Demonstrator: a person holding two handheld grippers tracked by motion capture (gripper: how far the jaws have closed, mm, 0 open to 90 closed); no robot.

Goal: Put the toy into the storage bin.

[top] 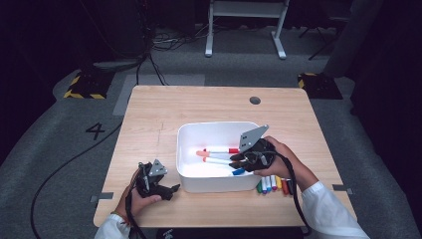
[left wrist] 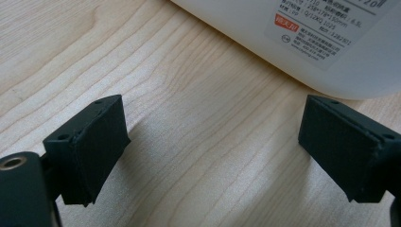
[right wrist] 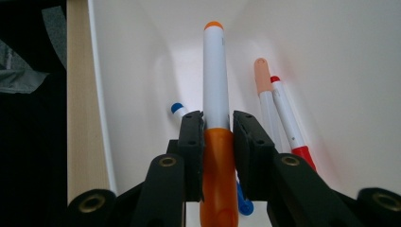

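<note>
A white bin (top: 217, 125) sits mid-table with several markers in it. My right gripper (top: 234, 162) reaches into it from the right. In the right gripper view that gripper (right wrist: 217, 121) is shut on an orange marker (right wrist: 215, 85), gripped where the orange cap meets the white barrel, which points along the bin floor. Beside it lie a blue marker (right wrist: 177, 108), a peach-capped marker (right wrist: 261, 71) and a red marker (right wrist: 289, 127). My left gripper (top: 173, 189) rests open on the table left of the bin's front corner, with nothing between its fingers (left wrist: 97, 142).
A row of several coloured markers (top: 272, 184) lies on the table just right of the bin's front corner, under my right hand. The bin's labelled wall (left wrist: 326, 47) stands close ahead of the left gripper. A round hole (top: 255, 100) marks the table's far side.
</note>
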